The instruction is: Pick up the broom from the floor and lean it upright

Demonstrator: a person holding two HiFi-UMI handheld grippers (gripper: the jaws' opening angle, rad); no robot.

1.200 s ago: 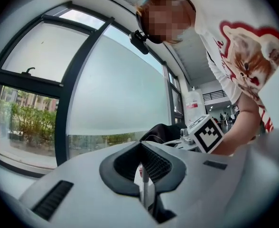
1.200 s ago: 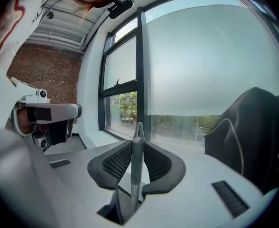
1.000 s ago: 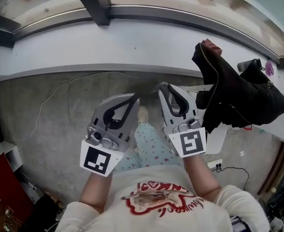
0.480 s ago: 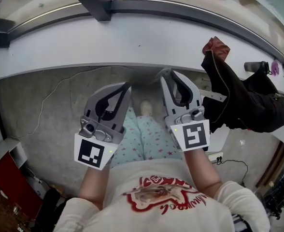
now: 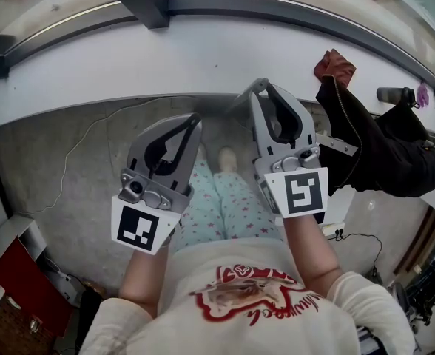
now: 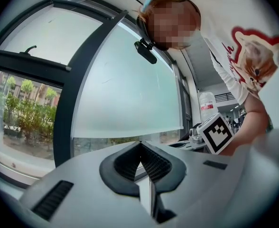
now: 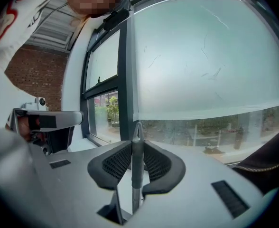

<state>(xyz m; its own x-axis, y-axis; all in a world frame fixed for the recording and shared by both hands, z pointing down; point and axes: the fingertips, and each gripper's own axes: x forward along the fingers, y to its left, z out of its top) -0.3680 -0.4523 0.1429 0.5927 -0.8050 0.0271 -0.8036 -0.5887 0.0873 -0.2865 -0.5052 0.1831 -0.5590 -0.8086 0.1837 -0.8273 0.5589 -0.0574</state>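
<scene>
**As the right gripper (image 5: pixel 260 93) clamps the broom handle (image 7: pixel 132 175), the lean is what remains**

While its pads press from both sides on the thin grey broom handle, the right gripper sits at centre right of the head view, aimed at the white sill (image 5: pixel 203 65) below the window (image 7: pixel 206 56). The handle stands upright between the pads, its pointed cap just above their tips. At centre left, the left gripper (image 5: pixel 194 120) is closed tip to tip on nothing. The bristle end shows in no view. It presumably hangs below the right gripper, hidden above the person's star-print trousers (image 5: pixel 225 205) and the concrete floor (image 5: pixel 69 183).

Judging by this, the pick-up looks done and the placing lies ahead. Doing it well likely means holding the clamp firm so the handle cannot swivel. The bristle end would go down on the floor a little out from the wall. The top can then be tipped gently onto the sill before the jaws part. The empty left gripper could steady the handle while the right lets go. A dark jacket (image 5: pixel 380 146) hanging at the right of the frame is worth avoiding, and the bare stretch of sill at centre looks the safer spot.
</scene>
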